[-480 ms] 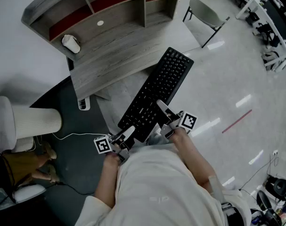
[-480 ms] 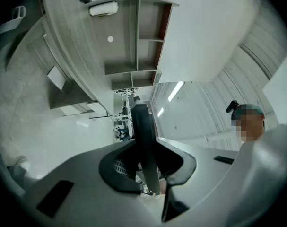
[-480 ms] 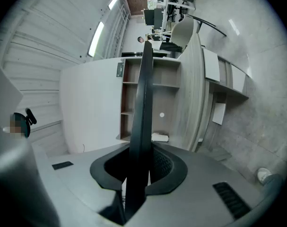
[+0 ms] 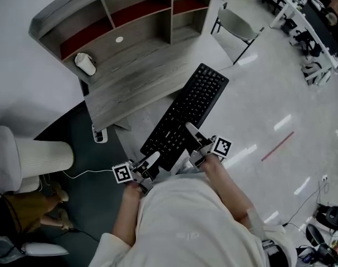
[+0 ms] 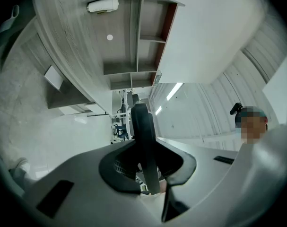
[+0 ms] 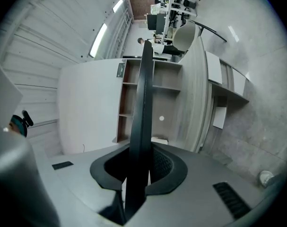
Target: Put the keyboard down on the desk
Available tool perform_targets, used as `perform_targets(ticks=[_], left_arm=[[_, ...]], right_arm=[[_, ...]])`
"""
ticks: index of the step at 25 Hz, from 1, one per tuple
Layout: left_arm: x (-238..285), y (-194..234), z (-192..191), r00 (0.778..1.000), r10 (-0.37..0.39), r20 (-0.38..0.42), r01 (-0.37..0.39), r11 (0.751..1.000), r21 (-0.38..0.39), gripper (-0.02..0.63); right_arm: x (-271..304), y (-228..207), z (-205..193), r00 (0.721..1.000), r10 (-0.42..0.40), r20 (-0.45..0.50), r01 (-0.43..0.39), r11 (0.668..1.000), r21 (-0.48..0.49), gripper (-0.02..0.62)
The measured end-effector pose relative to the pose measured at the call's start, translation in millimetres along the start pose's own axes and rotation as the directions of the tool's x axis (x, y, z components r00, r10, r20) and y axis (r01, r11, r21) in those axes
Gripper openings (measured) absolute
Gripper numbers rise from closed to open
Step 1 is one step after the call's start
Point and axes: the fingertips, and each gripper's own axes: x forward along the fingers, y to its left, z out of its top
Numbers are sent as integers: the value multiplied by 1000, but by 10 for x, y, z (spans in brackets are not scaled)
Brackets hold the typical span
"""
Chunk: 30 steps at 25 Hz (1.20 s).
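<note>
While clamped at its near end by left gripper (image 4: 152, 160) and right gripper (image 4: 192, 133), likely handles as stiff, light keyboard (image 4: 188, 113) with long overhang; hold both edges down to desk (image 4: 141, 77)

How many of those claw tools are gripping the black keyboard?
2. The left gripper clamps the near corner of the keyboard; the right gripper clamps its right edge close by. No others are visible.

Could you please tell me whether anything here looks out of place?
The long black keyboard is not on the grey wooden desk: it hangs over the floor, gripped at its near end by the left tongs and right tongs. A white cylinder seems to lie on its side at the desk's left end.
</note>
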Motion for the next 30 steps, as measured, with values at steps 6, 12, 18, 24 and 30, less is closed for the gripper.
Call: perform_targets(ticks=[6,12,18,24,30], left_arm=[[-234,131,419,1000,-26,-11,26,1000,-6,92],[-246,259,385,1000,23,-12,-24,998,-66,92],[49,-66,75,999,24,31,-21,997,-77,94],[-17,-15,32,1000,-3,8,4,997,-81,94],[-428,76,-243,999,9,39,-6,997,-75,98]], right_arm=[[444,-105,-181,1000,-15,12,15,1000,-18,97],[399,-316,-212,997,-75,5,75,997,35,98],[102,-11,68,995,-90,-51,91,996,10,100],[0,-73,-4,993,-113,-16,113,994,-7,98],[-164,-231,-458,990,-131,-42,132,991,28,98]])
